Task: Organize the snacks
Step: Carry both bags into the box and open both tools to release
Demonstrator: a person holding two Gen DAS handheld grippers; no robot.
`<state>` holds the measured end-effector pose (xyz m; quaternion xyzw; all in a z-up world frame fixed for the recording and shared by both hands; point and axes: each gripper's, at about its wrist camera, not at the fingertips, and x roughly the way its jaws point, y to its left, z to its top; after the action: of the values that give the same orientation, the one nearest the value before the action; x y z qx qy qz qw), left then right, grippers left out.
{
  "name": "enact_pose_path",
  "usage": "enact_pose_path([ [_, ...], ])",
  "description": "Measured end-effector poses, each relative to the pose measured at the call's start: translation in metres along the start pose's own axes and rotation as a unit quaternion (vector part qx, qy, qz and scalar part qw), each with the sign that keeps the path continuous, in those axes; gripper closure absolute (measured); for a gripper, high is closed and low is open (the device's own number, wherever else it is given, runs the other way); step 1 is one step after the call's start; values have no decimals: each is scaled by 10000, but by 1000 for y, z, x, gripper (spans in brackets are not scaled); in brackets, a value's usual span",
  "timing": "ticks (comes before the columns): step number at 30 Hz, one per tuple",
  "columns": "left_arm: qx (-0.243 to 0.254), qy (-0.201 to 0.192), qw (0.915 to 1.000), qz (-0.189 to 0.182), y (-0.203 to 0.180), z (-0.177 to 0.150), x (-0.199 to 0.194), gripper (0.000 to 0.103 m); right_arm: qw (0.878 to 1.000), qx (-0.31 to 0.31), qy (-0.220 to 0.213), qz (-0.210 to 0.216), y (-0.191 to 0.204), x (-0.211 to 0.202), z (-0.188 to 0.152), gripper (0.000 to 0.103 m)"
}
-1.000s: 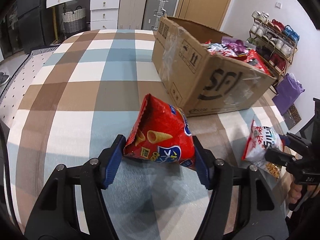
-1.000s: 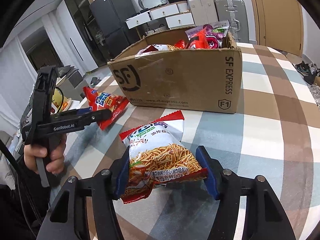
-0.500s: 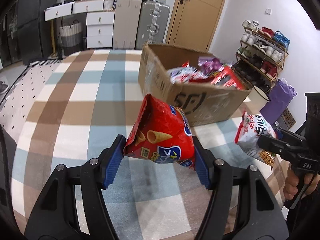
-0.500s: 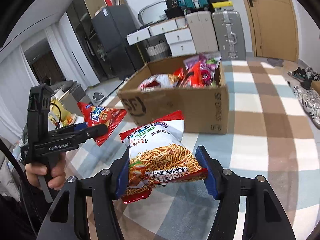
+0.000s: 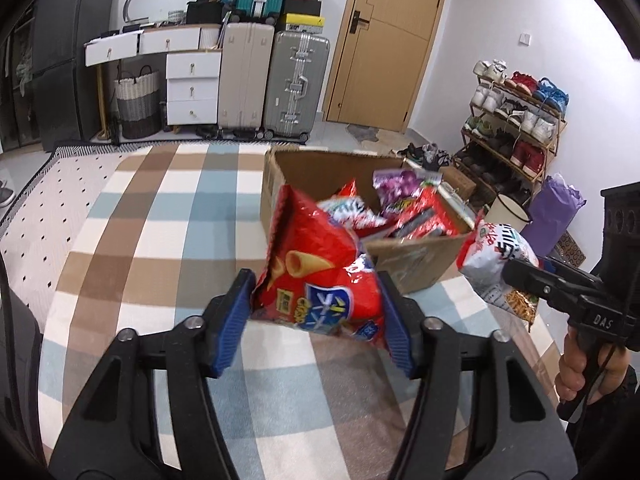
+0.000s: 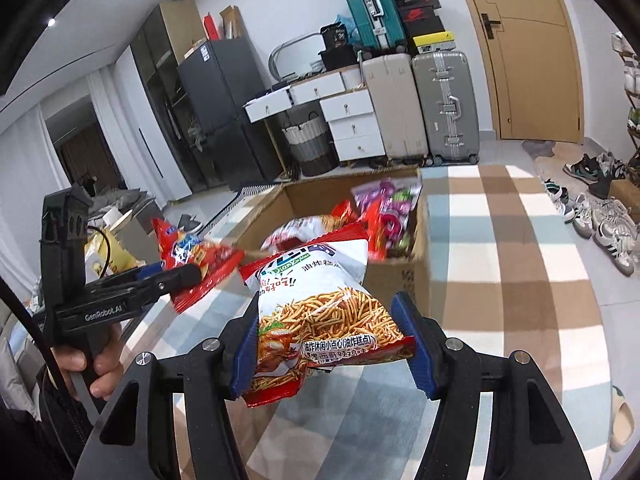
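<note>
Left gripper (image 5: 316, 316) clamped on a red cone-snack bag (image 5: 316, 276) at lower centre, jaws just squeezed tighter, right gripper (image 6: 332, 340) holding a white noodle-snack bag (image 6: 320, 304) – both apparently lifted before the open cardboard box (image 5: 416, 264) of snacks, mid-frame on a checked rug (image 5: 160, 224).

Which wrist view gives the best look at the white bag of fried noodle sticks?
The right wrist view: the white noodle-stick bag fills the centre, print facing the camera, clamped in the right gripper. The left wrist view catches it only at the right edge, side-on and partly hidden behind that gripper's finger.
</note>
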<state>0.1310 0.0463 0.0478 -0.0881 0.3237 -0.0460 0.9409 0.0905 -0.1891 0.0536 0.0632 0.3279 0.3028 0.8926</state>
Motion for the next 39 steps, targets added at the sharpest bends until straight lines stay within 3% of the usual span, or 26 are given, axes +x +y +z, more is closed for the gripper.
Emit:
enact_pose_path([
  [18,-44,57,9998,-188,-2,-13,-4,52,10000,-6,-64,-54,1,2,10,40],
  [30,62,-318,9993,-183,-15,19,-18,52,9998,7,-214,-59,-2,3,26,40],
  [39,73,-388,9990,-230,-24,48,6,52,9996,-103,-253,-93,1,18,46,40],
])
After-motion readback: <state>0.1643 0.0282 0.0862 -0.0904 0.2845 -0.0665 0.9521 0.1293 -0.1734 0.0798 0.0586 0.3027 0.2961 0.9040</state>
